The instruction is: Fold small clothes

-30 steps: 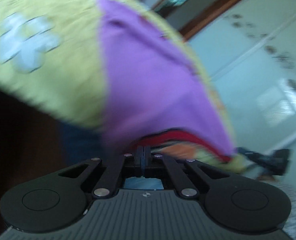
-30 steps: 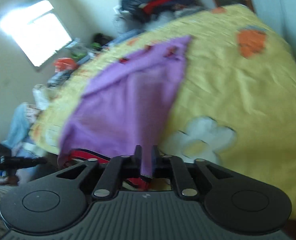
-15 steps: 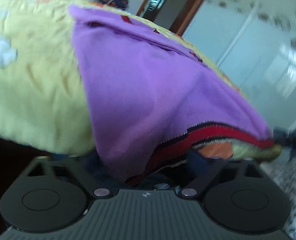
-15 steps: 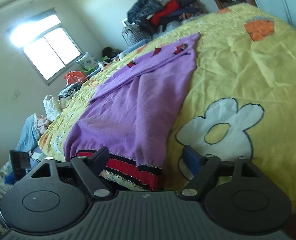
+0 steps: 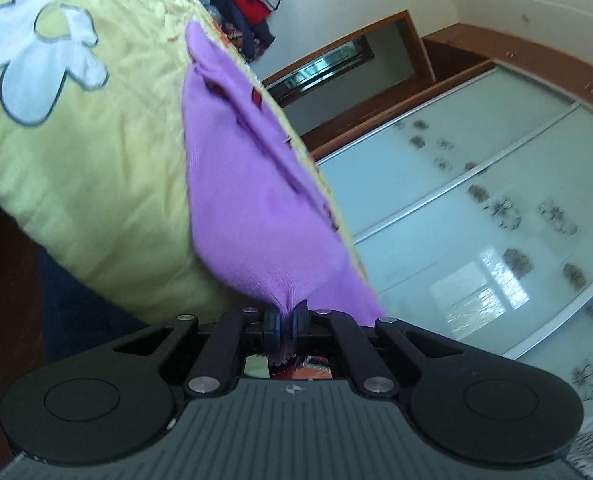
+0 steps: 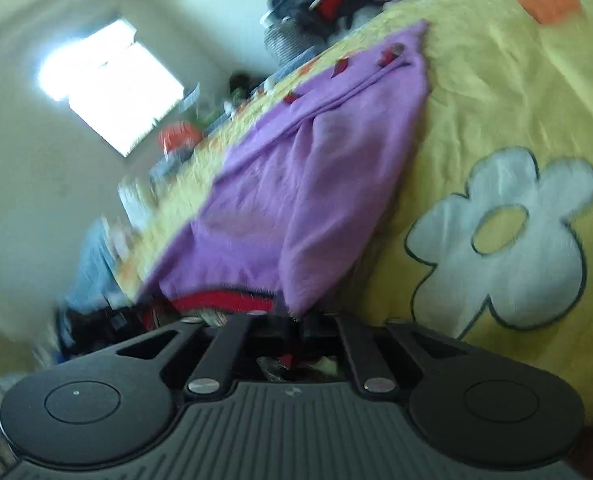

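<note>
Bed (image 6: 496, 92) with yellow flowered cover carries purple garment (image 5: 236, 184), spread flat, near edge at bed's edge. Left tongs (image 5: 283, 326) and right tongs (image 6: 296, 322) have just closed, each pinching that purple hem.

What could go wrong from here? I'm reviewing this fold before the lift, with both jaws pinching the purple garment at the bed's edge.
1. The left gripper pinches only a small bunch of the purple garment; it may slip out.
2. The right gripper grips near the red-striped hem, so uneven pulling could skew the fold.
3. The yellow bedspread may drag along.
</note>
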The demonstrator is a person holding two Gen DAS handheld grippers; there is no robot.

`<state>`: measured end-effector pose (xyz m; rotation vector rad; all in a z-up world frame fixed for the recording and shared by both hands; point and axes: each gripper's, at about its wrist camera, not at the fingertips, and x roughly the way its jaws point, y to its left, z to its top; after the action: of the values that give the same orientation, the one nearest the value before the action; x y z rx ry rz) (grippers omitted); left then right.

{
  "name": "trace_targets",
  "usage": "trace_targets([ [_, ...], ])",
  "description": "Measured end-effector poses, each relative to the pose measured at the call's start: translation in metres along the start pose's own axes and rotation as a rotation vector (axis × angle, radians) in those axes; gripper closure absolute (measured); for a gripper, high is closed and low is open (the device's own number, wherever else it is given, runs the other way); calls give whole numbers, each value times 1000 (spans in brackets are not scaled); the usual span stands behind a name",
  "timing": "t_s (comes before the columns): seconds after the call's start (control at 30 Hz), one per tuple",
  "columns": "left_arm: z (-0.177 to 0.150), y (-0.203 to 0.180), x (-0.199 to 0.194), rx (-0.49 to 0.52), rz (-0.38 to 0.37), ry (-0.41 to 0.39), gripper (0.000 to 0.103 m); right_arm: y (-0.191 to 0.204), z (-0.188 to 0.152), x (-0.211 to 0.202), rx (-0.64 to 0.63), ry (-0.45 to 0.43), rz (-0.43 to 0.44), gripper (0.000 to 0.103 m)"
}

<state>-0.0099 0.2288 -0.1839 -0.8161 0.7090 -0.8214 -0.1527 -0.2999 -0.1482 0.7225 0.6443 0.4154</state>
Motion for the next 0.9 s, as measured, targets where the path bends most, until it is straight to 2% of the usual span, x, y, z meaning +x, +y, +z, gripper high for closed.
trace_targets([
  [0.03,3,-4,-7,-2,-10,-2,99,0,0,-2,18,-11,17,99],
  [0.1,4,-10,-15,-10,-46,-11,100,0,2,-12,89,-48,130,99],
  [0.2,10,-24,-33,-10,-107,-37,100,12,11,-36,125,-98,250,99],
  [0.3,12,-29,-49,-35,-149,-61,100,20,21,-58,122,-124,284,99],
  [0.33,13,-30,-53,-42,-147,-70,100,20,23,-63,107,-128,254,99],
  [0.4,12,-25,-62,-42,-121,-63,100,13,23,-68,77,-108,132,99],
  [0.5,5,-8,-59,-24,17,1,101,-11,21,-57,75,-27,-29,95],
  [0.53,1,-2,-56,-19,64,19,101,-14,20,-55,77,-23,-104,88],
  [0.57,-2,1,-52,-4,116,40,101,-16,21,-53,87,-4,-149,59],
  [0.6,-5,2,-49,13,140,58,102,-15,22,-52,79,6,-121,30],
  [0.63,-7,1,-46,35,153,68,102,-12,24,-54,67,-3,-112,17],
  [0.67,-9,2,-44,53,172,68,101,-5,25,-58,31,-34,-142,2],
  [0.73,-10,4,-38,83,198,82,100,14,31,-56,-47,-81,-334,0],
  [0.77,-10,8,-35,75,192,82,91,19,34,-54,-49,-82,-397,0],
  [0.8,-11,12,-31,65,195,84,74,18,38,-53,-36,-98,-368,0],
  [0.83,-11,15,-28,61,202,81,66,14,43,-49,-17,-98,-290,0],
  [0.87,-12,19,-24,60,203,70,54,6,53,-41,9,-47,-189,0],
  [0.9,-12,21,-21,60,211,63,49,-8,65,-29,66,2,-80,0],
])
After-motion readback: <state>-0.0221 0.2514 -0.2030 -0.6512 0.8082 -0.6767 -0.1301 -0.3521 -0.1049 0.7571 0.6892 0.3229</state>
